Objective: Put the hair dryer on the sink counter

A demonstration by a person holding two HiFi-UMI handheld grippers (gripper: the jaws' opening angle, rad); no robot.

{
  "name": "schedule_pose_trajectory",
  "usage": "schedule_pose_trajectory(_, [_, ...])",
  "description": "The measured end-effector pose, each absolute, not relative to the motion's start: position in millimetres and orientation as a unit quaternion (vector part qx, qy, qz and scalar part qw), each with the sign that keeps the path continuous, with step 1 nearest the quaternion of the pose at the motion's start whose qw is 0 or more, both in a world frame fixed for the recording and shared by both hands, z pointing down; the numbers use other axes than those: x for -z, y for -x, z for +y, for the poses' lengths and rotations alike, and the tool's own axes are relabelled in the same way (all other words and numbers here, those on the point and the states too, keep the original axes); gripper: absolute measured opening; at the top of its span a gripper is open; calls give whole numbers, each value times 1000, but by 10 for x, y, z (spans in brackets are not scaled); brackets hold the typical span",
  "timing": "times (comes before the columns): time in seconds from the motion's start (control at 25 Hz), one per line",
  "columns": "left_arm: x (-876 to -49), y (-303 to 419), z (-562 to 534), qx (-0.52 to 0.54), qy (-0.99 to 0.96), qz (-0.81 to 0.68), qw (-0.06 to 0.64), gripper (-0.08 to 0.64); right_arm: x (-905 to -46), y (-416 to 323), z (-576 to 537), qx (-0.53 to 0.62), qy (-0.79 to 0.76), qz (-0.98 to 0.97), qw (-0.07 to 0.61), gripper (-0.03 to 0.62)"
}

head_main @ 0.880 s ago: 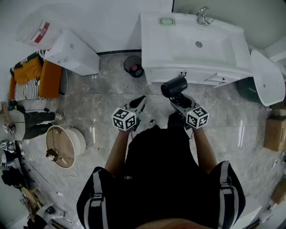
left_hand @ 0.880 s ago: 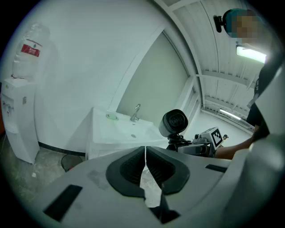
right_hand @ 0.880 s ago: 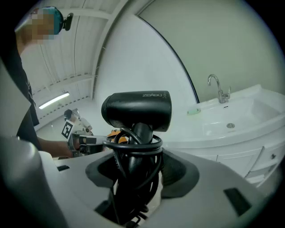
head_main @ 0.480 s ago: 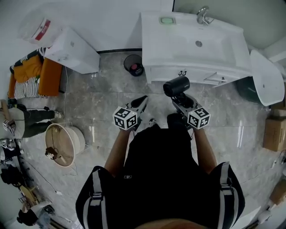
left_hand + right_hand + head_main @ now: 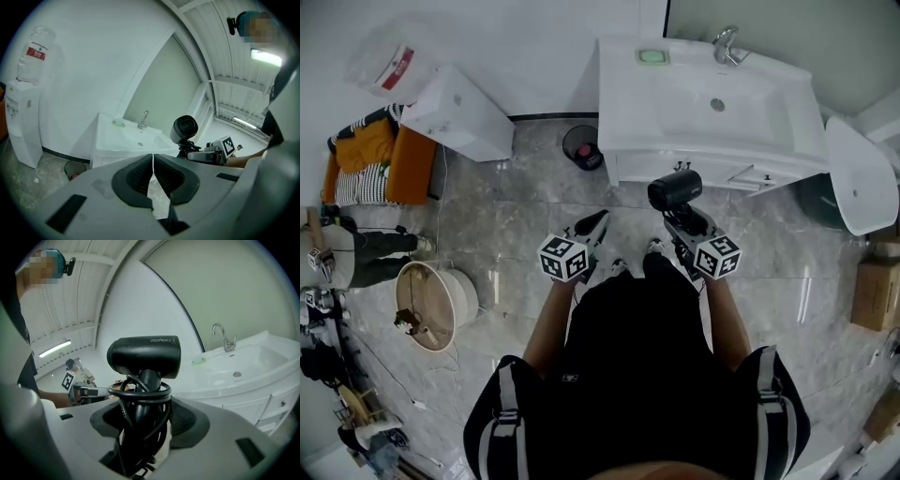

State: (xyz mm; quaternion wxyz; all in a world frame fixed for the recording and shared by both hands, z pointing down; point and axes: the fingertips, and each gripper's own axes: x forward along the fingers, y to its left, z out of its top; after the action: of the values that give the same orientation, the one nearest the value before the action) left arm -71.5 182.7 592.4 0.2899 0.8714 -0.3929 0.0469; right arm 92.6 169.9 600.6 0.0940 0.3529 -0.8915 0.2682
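Marble floor (image 5: 506, 225) below, white sink counter (image 5: 675, 94) just ahead. My right gripper (image 5: 144, 420) clamps the hair dryer (image 5: 144, 357) by its cord-wrapped handle, short of the counter; my left gripper (image 5: 153, 171) is closed, empty.

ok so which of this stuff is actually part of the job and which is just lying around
Part of the job:
- hair dryer, held in the right gripper
- sink counter, nothing set on it yet but a green soap dish

Just lying about:
- water dispenser
- trash bin
- round basket
- cardboard box
- left gripper, fingers together, empty
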Motion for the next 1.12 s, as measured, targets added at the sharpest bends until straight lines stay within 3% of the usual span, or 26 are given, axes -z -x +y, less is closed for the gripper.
schedule_pose_trajectory(1.12, [-5798, 128, 1232, -34, -833, -471, 288, 20, -6010, -1277, 976, -261, -251, -924, 119, 299])
